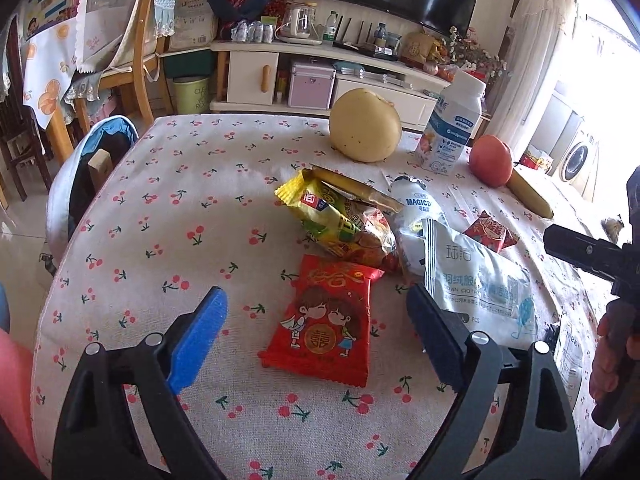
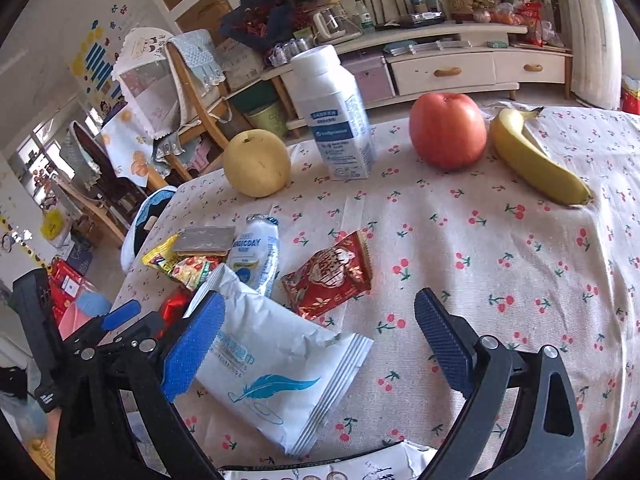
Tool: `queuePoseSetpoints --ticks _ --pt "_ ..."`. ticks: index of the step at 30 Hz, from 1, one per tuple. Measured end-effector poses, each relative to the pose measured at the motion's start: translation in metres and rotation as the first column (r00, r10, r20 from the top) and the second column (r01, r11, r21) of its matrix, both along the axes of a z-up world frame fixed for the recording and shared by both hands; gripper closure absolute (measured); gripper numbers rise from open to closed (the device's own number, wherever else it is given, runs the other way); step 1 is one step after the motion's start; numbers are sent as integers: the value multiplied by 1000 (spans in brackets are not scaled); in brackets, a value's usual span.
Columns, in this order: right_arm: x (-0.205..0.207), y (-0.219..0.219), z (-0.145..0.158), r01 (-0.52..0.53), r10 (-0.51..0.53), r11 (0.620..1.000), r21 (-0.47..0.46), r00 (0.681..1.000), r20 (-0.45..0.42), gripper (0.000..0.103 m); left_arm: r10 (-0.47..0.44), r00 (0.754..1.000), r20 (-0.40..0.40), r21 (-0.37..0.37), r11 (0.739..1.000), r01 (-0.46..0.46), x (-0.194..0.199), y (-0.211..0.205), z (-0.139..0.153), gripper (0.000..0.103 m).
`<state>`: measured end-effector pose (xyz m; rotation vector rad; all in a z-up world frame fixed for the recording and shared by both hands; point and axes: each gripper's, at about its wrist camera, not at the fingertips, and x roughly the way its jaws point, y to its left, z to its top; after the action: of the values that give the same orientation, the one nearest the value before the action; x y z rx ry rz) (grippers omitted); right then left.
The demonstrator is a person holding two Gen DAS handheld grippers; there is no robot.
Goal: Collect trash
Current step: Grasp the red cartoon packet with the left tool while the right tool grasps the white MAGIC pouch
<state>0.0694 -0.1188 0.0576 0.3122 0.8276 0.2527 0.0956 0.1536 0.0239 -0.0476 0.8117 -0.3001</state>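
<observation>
On the cherry-print tablecloth (image 1: 180,220) lies a red wrapper with a cartoon couple (image 1: 320,320). My left gripper (image 1: 316,295) hovers open over it, with its blue fingers on either side and not touching. Behind it sit a yellow-green snack wrapper (image 1: 328,216), a small white drink bottle (image 1: 416,204), a white wipes pack (image 1: 480,280) and a small red wrapper (image 1: 490,230). In the right wrist view my right gripper (image 2: 320,299) is open above the wipes pack (image 2: 280,368), and the small red wrapper (image 2: 328,276) lies just beyond.
At the far side of the table stand a pear (image 1: 364,124), a tall white milk bottle (image 1: 452,124), an apple (image 1: 491,160) and a banana (image 2: 536,160). A chair draped with blue-white clothing (image 1: 80,184) stands at the table's left edge.
</observation>
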Motion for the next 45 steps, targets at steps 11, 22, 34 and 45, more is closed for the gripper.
queuePoseSetpoints --ticks 11,22,34,45 --pt "1 51 -12 -222 221 962 -159 975 -27 8 -7 998 -61 -47 999 4 6 -2 -12 48" --pt "-6 68 -14 -371 361 915 -158 928 -90 8 -7 998 -63 -42 999 4 5 0 -12 53" --pt "-21 101 -17 -452 452 802 -391 887 -98 8 -24 999 -48 -18 1000 23 6 -5 -13 46" --pt "-16 110 -27 -498 477 771 -396 864 -157 4 -17 999 -45 -10 1000 17 6 -6 -13 55"
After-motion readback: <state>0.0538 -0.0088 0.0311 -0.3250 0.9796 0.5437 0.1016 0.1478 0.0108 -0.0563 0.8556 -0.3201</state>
